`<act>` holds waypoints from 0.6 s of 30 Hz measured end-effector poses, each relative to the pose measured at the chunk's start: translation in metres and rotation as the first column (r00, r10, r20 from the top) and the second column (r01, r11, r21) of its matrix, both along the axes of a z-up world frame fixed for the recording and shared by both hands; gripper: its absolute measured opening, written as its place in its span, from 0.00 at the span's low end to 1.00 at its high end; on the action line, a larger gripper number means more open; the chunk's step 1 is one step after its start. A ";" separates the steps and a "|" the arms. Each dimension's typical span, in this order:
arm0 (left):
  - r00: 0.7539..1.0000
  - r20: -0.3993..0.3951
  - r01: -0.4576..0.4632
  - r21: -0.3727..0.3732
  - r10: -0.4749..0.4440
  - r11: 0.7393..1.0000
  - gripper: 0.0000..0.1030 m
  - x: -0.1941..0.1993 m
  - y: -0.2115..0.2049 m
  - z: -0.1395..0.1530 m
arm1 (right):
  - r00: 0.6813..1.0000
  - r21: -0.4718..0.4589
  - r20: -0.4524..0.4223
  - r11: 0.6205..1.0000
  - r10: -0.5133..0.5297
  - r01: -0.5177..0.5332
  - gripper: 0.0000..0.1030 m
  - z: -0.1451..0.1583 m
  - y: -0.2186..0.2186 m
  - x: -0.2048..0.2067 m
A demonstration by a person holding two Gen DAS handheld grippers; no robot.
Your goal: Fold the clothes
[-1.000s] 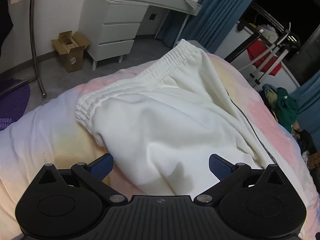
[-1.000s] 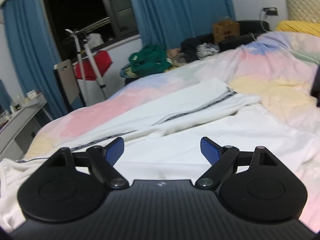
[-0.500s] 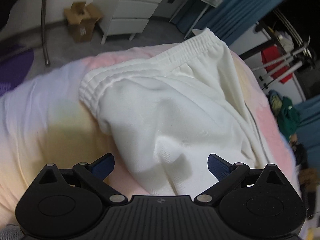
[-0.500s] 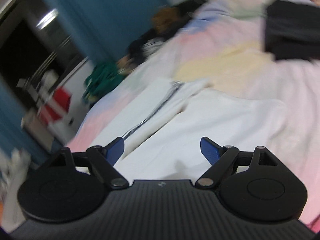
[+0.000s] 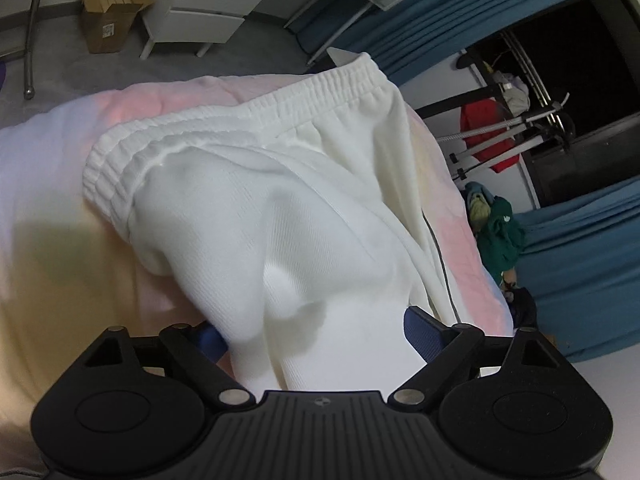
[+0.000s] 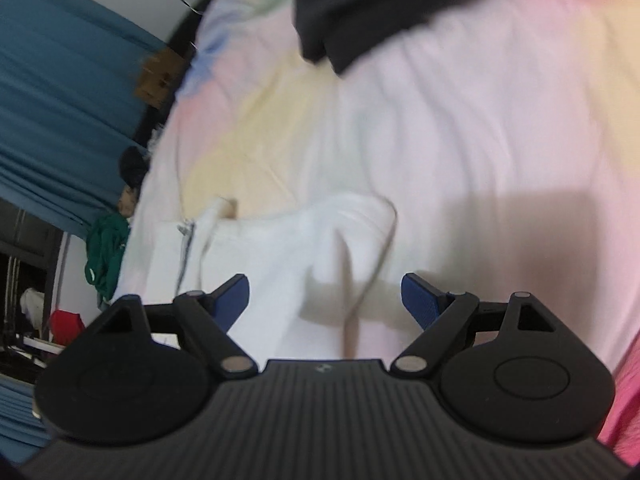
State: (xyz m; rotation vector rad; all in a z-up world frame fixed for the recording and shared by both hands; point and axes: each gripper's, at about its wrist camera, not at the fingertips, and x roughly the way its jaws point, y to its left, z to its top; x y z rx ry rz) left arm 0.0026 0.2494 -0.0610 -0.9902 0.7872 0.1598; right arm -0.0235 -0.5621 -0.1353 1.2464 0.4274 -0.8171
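White fleece trousers (image 5: 280,208) lie spread on the pastel bedspread (image 5: 52,208), the elastic waistband (image 5: 224,120) far ahead of the left gripper (image 5: 312,332) and a soft mound of cloth bulging up between its jaws. Those jaws stand spread wide, one blue pad on each side of the mound, with nothing pinched. The right gripper (image 6: 324,296) is likewise spread; the trouser leg end (image 6: 344,224) lies just ahead of and between its jaws, though that view is smeared by motion.

The likeliest fault is a poor bite. If the left jaws shut where they are, they probably gather only the top layer of the bulge, so the under layer drags behind and the fold comes out crooked. The thick cloth could also slide off the pads once lifted.

On the right, the blur makes the hem's edge hard to place; shutting too early may catch the bedspread along with the leg, or miss it. A dark garment (image 6: 360,8) lies well beyond the right jaws and could be swept up if the leg is carried that way.
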 end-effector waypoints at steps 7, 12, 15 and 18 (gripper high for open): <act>0.999 -0.027 -0.025 0.005 0.025 1.000 0.67 0.009 0.005 -0.009 | 0.998 -0.019 -0.056 0.999 0.034 -0.035 0.59 -0.013 -0.003 0.032; 0.998 -0.011 -0.068 -0.001 0.068 0.998 0.39 0.009 0.009 -0.011 | 0.992 -0.103 -0.118 0.994 0.031 -0.044 0.14 -0.009 -0.008 0.045; 0.997 -0.003 -0.080 0.003 0.080 0.997 0.15 0.007 0.011 -0.008 | 0.995 -0.173 -0.094 0.984 0.028 -0.044 0.09 0.003 -0.008 0.043; 0.994 0.041 -0.102 -0.013 0.102 0.995 0.11 -0.003 0.014 -0.003 | 0.999 -0.235 -0.038 0.972 0.010 -0.018 0.08 0.018 -0.006 0.037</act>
